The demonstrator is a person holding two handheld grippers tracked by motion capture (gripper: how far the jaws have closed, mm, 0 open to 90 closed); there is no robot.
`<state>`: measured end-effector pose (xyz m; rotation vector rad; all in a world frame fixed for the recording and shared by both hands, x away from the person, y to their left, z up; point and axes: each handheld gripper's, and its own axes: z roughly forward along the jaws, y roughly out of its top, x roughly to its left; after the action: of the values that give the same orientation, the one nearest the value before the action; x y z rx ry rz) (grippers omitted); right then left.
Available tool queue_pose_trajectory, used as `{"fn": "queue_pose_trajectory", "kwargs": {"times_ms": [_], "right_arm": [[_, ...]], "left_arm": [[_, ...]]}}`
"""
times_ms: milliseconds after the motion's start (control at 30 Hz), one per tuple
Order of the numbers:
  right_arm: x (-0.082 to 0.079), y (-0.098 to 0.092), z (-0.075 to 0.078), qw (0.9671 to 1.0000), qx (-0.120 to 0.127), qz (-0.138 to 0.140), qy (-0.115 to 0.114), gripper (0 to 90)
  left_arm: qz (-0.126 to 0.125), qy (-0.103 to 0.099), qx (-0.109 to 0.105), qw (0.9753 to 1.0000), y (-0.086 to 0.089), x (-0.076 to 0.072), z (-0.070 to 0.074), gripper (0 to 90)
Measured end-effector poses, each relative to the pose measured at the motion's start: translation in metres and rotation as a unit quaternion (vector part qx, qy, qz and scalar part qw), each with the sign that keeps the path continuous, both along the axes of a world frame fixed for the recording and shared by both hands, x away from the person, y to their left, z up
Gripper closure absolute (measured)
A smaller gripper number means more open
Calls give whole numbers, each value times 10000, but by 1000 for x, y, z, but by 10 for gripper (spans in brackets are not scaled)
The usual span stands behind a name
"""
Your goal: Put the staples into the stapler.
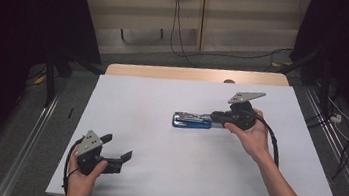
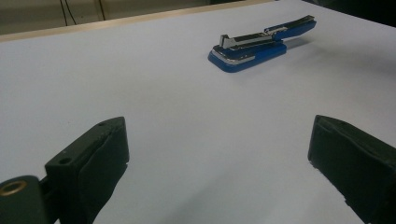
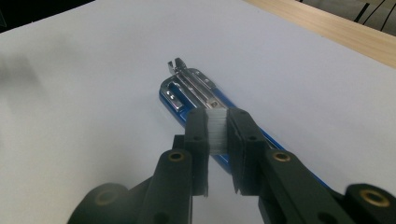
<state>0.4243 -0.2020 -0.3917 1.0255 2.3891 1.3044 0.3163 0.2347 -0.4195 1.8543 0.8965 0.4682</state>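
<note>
A blue stapler [image 1: 191, 120] lies mid-table with its top swung back, so the metal staple channel [image 3: 189, 84] is bare. My right gripper [image 1: 216, 119] hovers over the stapler's rear end, shut on a short silvery strip of staples [image 3: 217, 130]; in the right gripper view, the right gripper [image 3: 217, 116] holds the strip just above the blue stapler [image 3: 170, 100]. My left gripper [image 1: 117, 146] rests near the table's front left corner, open and holding nothing. In the left gripper view, the left gripper [image 2: 219, 133] looks across bare table at the stapler [image 2: 254, 49] farther off.
The white tabletop [image 1: 153, 176] has a wooden strip [image 1: 165, 72] along its far edge. Cables [image 1: 180, 33] and dark stands sit on the floor beyond and beside the table. A black cable [image 1: 274, 140] trails from the right gripper.
</note>
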Motion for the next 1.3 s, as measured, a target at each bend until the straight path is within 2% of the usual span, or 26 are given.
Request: {"fn": "queue_pose_trajectory", "kwargs": {"times_ms": [300,1067,1133,1300], "right_arm": [[9,17,-4,9999,17,135,-20,791],[37,50,7,9993,-28,355,-91,792],[40,53,8,9992,-88,389,-70,791],[42,60,11,9990,-29,452,-23,791]], "left_arm": [[-21,-10,15,10000,0,0,0,53],[-2,-4,34,10000,0,1,0,53],[-7,6,35,10000,0,1,-1,53],[-9,33,42,10000,0,1,-1,53]]}}
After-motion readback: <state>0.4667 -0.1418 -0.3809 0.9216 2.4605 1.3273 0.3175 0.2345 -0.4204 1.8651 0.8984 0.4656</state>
